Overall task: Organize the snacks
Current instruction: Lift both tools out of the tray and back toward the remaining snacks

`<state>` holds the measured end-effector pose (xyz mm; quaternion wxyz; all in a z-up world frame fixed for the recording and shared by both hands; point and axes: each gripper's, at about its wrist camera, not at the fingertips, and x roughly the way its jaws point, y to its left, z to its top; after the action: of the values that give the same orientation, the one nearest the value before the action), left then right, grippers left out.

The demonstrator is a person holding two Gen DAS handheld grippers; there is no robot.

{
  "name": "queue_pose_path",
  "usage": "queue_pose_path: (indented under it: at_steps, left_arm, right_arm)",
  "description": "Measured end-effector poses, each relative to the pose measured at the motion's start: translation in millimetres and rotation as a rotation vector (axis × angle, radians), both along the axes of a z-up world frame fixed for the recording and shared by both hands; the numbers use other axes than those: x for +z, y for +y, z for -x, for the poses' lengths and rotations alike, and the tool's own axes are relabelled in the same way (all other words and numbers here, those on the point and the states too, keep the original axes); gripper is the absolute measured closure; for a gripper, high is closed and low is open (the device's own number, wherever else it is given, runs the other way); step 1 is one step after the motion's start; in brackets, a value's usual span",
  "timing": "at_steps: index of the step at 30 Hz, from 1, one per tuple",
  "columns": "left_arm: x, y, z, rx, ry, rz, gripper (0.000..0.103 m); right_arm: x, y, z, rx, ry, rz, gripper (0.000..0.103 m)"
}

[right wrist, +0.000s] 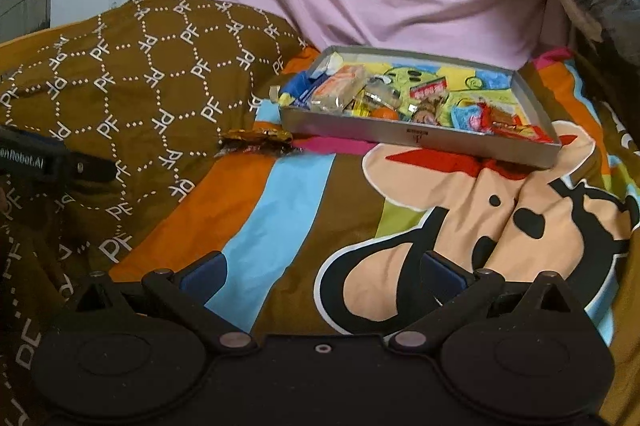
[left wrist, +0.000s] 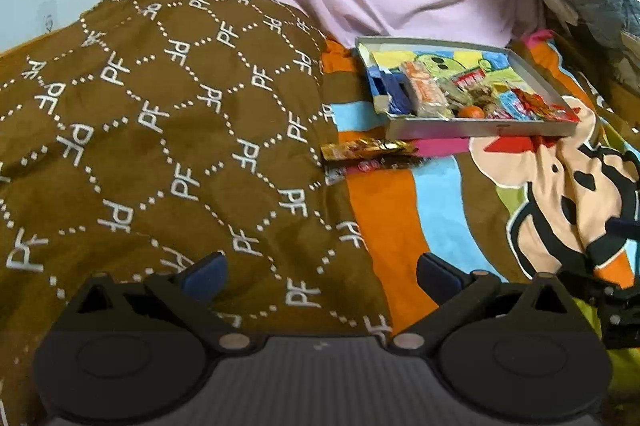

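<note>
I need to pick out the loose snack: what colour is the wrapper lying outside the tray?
Shiny gold wrapper, clearest in the left wrist view.

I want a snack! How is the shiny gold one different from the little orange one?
The gold wrapper lies on the bedspread outside the tray; the orange snack sits inside it. The gold wrapper is long, flat and crinkly; the orange snack is small and round. Neither is held by a gripper.
</note>
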<state>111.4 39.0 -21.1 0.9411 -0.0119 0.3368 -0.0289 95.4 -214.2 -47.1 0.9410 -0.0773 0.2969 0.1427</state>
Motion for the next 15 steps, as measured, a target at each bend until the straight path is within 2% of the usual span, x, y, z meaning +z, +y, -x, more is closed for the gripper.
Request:
queue_pose_path:
  at_steps: [5, 10, 15]
  left_arm:
    - [-3, 11, -12, 0.019, -0.019, 0.023, 0.0]
    - [-8, 17, -29, 0.035, -0.036, 0.028, 0.0]
    - [-16, 24, -41, 0.034, -0.013, 0.055, 0.0]
  right_arm:
    - [-4, 9, -8, 0.033, -0.003, 0.03, 0.001]
    - [-7, 12, -21, 0.047, 0.003, 0.019, 0.001]
    - [-13, 18, -40, 0.073, 0.013, 0.019, 0.001]
